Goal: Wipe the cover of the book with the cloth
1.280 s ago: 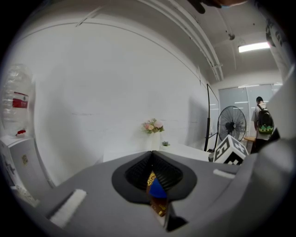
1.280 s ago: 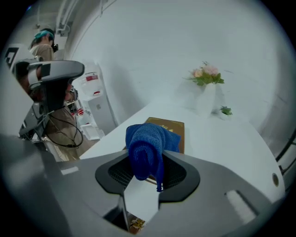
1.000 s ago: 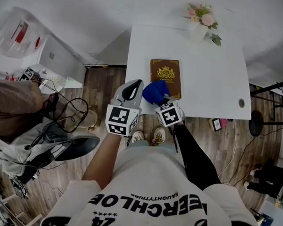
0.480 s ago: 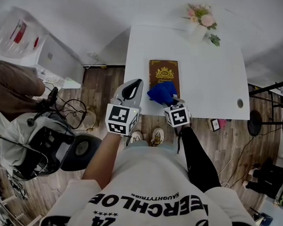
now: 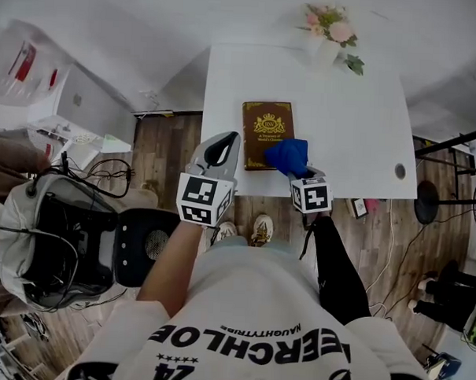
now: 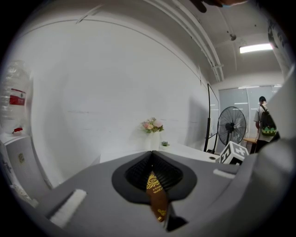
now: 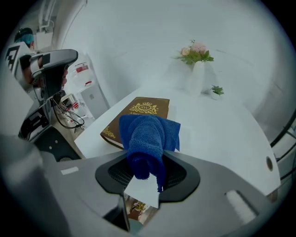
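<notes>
A brown book point(image 5: 264, 131) with a gold crest lies flat near the front edge of the white table point(image 5: 359, 112). My right gripper point(image 5: 296, 166) is shut on a blue cloth point(image 5: 287, 155), which bunches at the book's front right corner. In the right gripper view the cloth point(image 7: 145, 136) sticks out of the right gripper point(image 7: 147, 163) and covers the near part of the book point(image 7: 139, 111). My left gripper point(image 5: 223, 148) hovers off the table's front edge, left of the book, shut and holding nothing. Through the narrow slit of the left gripper point(image 6: 155, 185) a strip of the book point(image 6: 156, 200) shows.
A white vase of pink flowers point(image 5: 324, 33) stands at the table's far edge, with a small green plant point(image 7: 216, 91) beside it. A round cable hole point(image 5: 399, 170) is at the table's right. An office chair with a bag point(image 5: 70, 245) stands to my left. A fan point(image 6: 232, 127) stands far right.
My right gripper has carried the cloth rightward across the lower part of the book to its right corner. The left gripper has stayed put. The chair at left has come closer.
</notes>
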The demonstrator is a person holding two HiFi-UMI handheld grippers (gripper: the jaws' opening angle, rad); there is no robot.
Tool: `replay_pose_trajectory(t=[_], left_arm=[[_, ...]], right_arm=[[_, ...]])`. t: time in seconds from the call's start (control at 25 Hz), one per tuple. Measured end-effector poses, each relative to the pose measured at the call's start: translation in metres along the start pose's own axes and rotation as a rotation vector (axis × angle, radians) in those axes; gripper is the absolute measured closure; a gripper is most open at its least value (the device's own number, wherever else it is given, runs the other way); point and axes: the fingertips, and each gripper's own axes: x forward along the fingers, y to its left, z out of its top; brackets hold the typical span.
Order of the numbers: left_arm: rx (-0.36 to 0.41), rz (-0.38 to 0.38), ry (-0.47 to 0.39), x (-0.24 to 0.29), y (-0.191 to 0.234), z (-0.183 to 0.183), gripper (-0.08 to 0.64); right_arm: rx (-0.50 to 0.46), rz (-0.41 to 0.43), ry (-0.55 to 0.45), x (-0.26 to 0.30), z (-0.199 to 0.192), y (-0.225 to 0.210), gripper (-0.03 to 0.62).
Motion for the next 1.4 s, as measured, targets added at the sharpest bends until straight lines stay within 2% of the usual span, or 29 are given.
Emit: replay_pose_trajectory(t=[0.12,0.32,0.48,0.68,0.84,1.0,1.4], left_arm=[[0.002,0.004,-0.001,0.005,-0.002,0.001,0.502],[0.000,0.033,-0.006,0.018,0.009,0.004,0.502],[0.010,0.071,-0.011,0.019,0.020,0.012,0.502],[0.008,0.119,-0.005,0.017,0.036,0.016,0.502],[-0.004,0.139,0.013,0.019,0.043,0.008,0.502],[-0.020,0.137,0.030,0.025,0.045,-0.002,0.502],[-0.035,0.110,0.020,0.047,0.047,0.001,0.503]], right_arm=[[0.015,0.032,-0.075,-0.007,0.015,0.001,0.459],[-0.026,0.060,-0.189,0.005,0.074,0.001,0.459],[-0.104,0.107,-0.190,0.031,0.116,0.022,0.459],[-0.158,0.132,-0.138,0.076,0.150,0.046,0.459],[-0.182,0.143,-0.043,0.109,0.148,0.057,0.459],[-0.217,0.138,-0.043,0.111,0.144,0.052,0.459],[-0.089,-0.013,-0.036,0.088,0.120,-0.039,0.459]])
